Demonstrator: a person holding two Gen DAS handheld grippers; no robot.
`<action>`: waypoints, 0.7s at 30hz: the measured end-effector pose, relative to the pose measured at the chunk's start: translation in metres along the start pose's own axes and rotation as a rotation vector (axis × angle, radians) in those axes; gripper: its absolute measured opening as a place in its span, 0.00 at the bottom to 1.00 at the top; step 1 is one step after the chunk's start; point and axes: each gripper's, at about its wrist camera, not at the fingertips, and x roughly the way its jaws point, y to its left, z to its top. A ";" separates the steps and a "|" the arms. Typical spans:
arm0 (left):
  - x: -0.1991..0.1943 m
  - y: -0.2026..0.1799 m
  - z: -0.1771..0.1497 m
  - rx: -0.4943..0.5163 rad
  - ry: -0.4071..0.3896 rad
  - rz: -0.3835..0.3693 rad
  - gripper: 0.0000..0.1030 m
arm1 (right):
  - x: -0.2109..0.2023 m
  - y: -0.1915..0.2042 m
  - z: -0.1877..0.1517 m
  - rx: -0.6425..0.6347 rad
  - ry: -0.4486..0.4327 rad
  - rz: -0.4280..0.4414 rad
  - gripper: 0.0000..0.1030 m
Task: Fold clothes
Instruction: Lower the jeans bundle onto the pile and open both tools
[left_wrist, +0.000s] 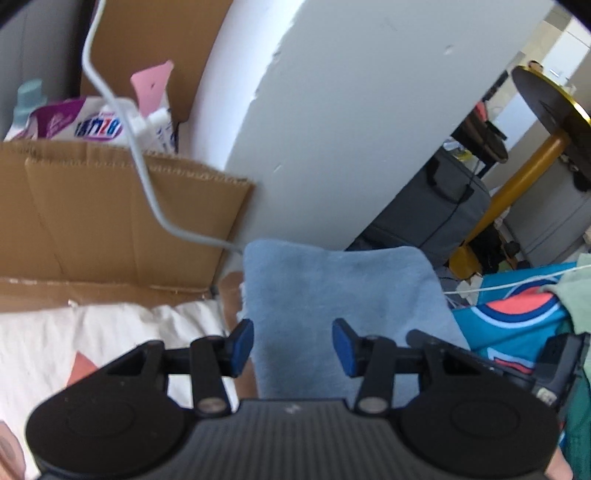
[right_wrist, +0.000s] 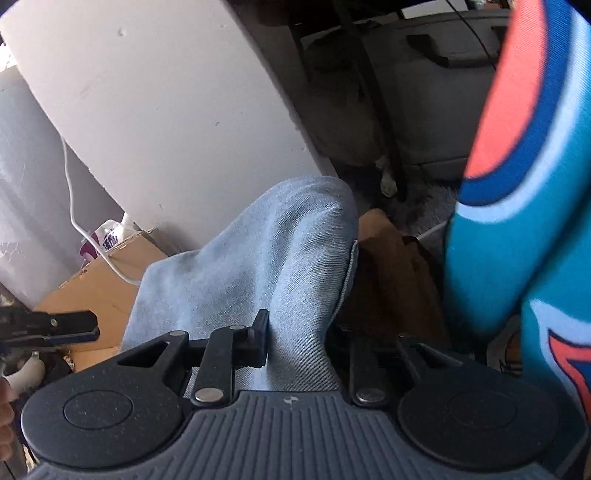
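You are in a lived-in home room, cluttered like a bedroom or storage corner: a cardboard box (left_wrist: 122, 218) of household packets (left_wrist: 92, 122) stands by a white wall (left_wrist: 351, 110), a grey suitcase (left_wrist: 439, 210) sits behind, and a round gold-legged table (left_wrist: 524, 166) stands nearby.

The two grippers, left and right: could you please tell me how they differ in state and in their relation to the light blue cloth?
The left gripper is open, its blue pads apart; the right gripper looks shut on the light blue cloth.

The cloth lies in front of and below the left gripper's jaws, ungripped, while it bunches up between the right gripper's fingers, hiding one.

Both are black two-finger grippers aimed at the same cloth.
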 end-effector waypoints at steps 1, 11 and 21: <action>0.001 -0.001 0.000 0.001 0.002 -0.007 0.48 | 0.002 0.001 0.001 -0.013 0.002 -0.001 0.24; 0.054 -0.005 -0.013 0.035 0.052 0.007 0.42 | 0.033 -0.011 0.011 -0.031 0.055 -0.030 0.32; 0.063 -0.003 -0.019 0.050 0.065 0.051 0.42 | 0.014 0.003 0.014 0.010 0.018 -0.043 0.64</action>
